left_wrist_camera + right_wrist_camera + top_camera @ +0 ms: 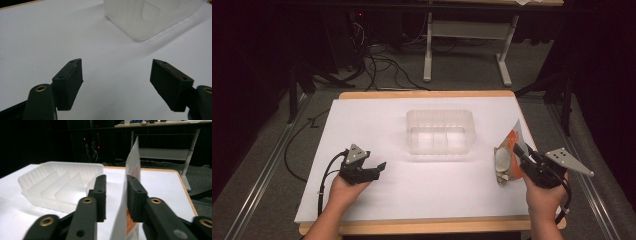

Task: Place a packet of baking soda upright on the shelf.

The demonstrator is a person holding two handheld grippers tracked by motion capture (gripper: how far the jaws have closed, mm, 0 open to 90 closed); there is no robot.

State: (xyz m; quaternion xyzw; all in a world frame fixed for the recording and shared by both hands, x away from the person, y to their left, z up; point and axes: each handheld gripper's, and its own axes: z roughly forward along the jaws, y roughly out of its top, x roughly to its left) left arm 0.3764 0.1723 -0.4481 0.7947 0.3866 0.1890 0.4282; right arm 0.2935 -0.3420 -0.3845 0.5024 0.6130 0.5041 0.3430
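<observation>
Right gripper view, white-and-orange packet [132, 167] upright, edge-on between tool [115, 195] pads

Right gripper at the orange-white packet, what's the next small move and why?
Probably close the right gripper on the packet. The packet stands edge-on between the jaws, against the right-hand pad, with a gap at the other pad. The clear bin sits empty mid-table, a likely drop spot.
</observation>
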